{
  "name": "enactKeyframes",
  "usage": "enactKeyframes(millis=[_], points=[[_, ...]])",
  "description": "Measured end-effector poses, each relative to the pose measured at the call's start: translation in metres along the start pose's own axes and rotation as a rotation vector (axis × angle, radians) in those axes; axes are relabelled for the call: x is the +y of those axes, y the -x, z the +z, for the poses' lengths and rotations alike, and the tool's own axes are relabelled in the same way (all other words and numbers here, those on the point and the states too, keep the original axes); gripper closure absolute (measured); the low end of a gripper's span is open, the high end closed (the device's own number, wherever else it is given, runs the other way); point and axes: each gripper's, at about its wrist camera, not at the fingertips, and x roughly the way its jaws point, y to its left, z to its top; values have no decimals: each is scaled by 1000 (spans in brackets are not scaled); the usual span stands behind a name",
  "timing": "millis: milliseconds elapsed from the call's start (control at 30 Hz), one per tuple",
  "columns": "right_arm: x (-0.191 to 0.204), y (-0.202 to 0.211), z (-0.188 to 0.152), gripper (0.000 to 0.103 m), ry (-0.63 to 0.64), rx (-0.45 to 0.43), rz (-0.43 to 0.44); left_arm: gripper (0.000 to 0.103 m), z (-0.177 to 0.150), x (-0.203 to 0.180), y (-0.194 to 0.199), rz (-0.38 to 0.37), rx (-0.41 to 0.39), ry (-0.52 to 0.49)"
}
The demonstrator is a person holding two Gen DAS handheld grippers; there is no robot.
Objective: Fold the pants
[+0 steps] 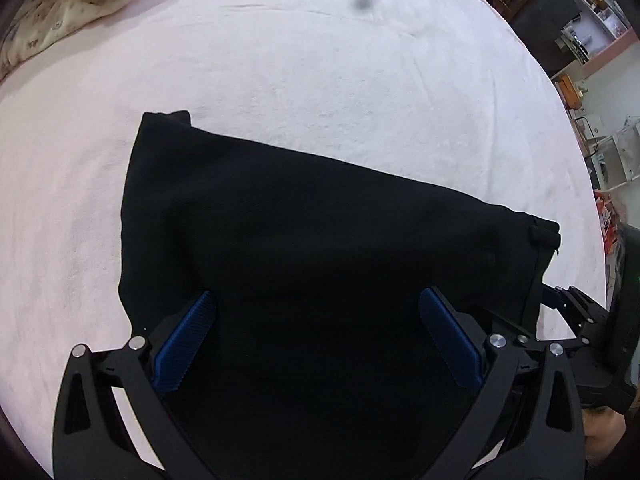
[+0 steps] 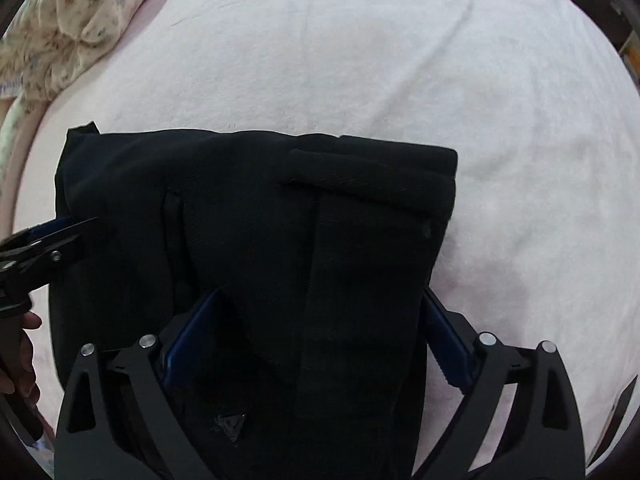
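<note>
Black pants (image 1: pixel 304 216) are seen folded into a block at frame centre on a pink bed (image 1: pixel 320 80).
A floral pillow (image 1: pixel 60 8) is seen upper left; the left gripper (image 1: pixel 316 320) and right gripper (image 2: pixel 320 316) are spread wide over the cloth.

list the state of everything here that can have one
black pants: folded into a compact rectangle, lying flat on the pink bedsheet
left tool: open, over the pants
right tool: open, over the pants
floral blanket: crumpled at the bed's far corner
</note>
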Motion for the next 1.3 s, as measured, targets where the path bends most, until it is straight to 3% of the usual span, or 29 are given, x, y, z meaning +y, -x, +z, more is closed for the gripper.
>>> enactKeyframes(millis=[133, 300, 400, 533, 600, 733, 933, 1067, 1133, 1167, 1300], points=[[-5, 40, -11, 14, 16, -104, 14, 2, -9, 2, 30, -84, -38, 12], [-1, 94, -48, 18, 79, -245, 163, 2, -58, 8, 77, -153, -140, 10], [17, 100, -75, 23, 182, -240, 225, 2, -88, 1, 86, -176, -154, -20], [32, 91, -92, 37, 231, -186, 244, 2, -107, 0, 86, -235, -151, -38], [39, 89, -98, 39, 249, -178, 231, 2, -112, -2, 78, -242, -124, -10], [46, 83, -94, 41, 266, -183, 200, 2, -110, 1, 48, -240, -32, 65], [45, 50, -102, 42, 317, -90, 115, 2, -107, -7, 14, -156, 75, 19], [42, 54, -91, 43, 282, -81, 137, 2, -97, -7, 15, -163, 109, 53], [36, 72, -80, 43, 254, -156, 169, 2, -90, -4, 30, -229, 72, 87], [33, 79, -75, 43, 251, -196, 176, 2, -84, -1, 44, -274, 9, 97], [19, 83, -37, 43, 229, -272, 156, 2, -44, 5, 66, -329, -137, 84]])
